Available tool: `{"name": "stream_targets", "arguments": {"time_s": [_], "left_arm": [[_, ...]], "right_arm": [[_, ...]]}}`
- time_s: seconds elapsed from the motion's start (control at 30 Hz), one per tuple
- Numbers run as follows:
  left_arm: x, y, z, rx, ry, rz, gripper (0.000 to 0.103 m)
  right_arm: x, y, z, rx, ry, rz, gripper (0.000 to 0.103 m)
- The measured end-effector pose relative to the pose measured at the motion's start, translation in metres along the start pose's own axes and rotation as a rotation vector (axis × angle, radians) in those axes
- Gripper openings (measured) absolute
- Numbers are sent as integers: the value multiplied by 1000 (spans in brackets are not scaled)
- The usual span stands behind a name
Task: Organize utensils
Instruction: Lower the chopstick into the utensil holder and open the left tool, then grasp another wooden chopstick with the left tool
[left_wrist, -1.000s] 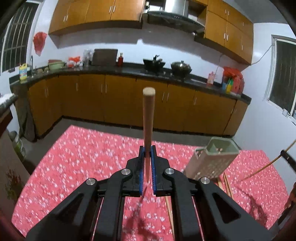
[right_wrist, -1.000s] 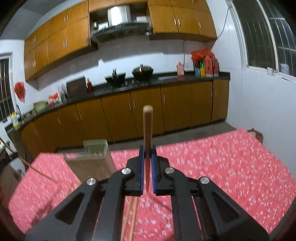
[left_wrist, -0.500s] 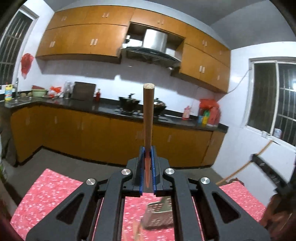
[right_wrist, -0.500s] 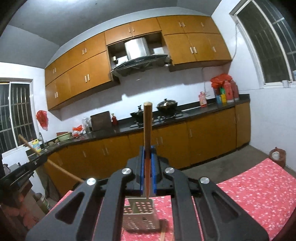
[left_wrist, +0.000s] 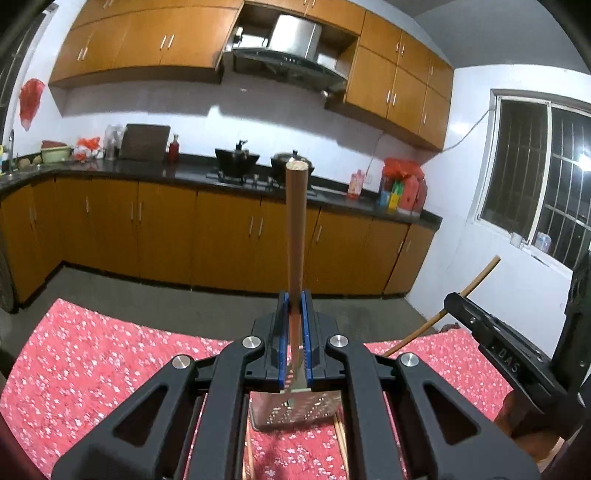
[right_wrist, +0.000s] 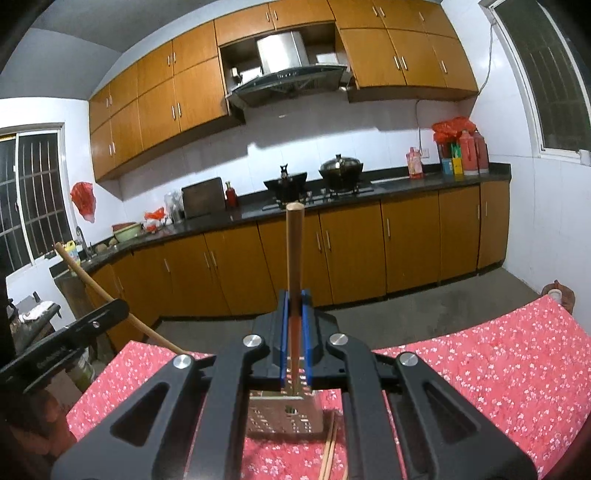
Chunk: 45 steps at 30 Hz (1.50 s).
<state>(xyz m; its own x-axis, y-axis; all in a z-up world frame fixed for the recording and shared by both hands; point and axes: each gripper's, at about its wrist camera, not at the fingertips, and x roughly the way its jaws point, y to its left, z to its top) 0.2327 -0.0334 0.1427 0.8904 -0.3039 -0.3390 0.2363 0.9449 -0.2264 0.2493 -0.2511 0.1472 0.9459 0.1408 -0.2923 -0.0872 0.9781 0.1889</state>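
Chopsticks (left_wrist: 295, 229), one clamped upright in each hand-held gripper (left_wrist: 294, 332), poised above the perforated holder (right_wrist: 286, 417); lowering into it likely follows.

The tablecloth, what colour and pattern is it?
Red with small white flowers, clearest in the right wrist view.

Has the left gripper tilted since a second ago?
Yes. The left gripper pitched upward: its brown wooden chopstick tip now reaches the black kitchen countertop, where earlier it sat against the lower cabinet doors, with more red floral tablecloth visible.
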Motion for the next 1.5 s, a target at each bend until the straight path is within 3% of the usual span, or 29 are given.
{"name": "stream_targets", "arguments": {"time_s": [0.13,0.23,0.3,0.37,0.6,0.77,0.9,0.97,1.07,1.17,1.4,1.5], "left_arm": [[15,-1,-7,15,51,4,7],[20,2,-11,12,84,12,8],[17,3,-11,9,78,15,16],[14,3,-9,5,64,24,40],[-6,11,-3,-23,9,29,41],[-35,28,-7,-68,-41,37,41],[-46,41,-27,-75,-23,86,41],[-40,50,-43,-65,39,127,41],[-30,60,-69,-51,135,155,41],[-18,71,-105,-55,253,166,40],[-13,81,-156,-74,378,137,40],[-14,83,-170,-92,399,116,39]], "right_arm": [[6,5,-7,-11,30,-1,8],[4,6,-11,-9,35,3,16],[2,6,-10,-7,28,2,26],[-2,6,-9,-6,19,1,28],[-28,-3,-5,-5,-28,-4,28],[-54,-21,-22,-10,-36,-55,30],[-47,-55,-60,40,91,-116,30],[-31,-70,-90,75,210,-135,30],[-12,-79,-139,105,389,-115,22],[-6,-70,-179,93,502,-84,22],[-2,-54,-219,67,602,-65,21],[0,-49,-224,9,604,-95,9]]}}
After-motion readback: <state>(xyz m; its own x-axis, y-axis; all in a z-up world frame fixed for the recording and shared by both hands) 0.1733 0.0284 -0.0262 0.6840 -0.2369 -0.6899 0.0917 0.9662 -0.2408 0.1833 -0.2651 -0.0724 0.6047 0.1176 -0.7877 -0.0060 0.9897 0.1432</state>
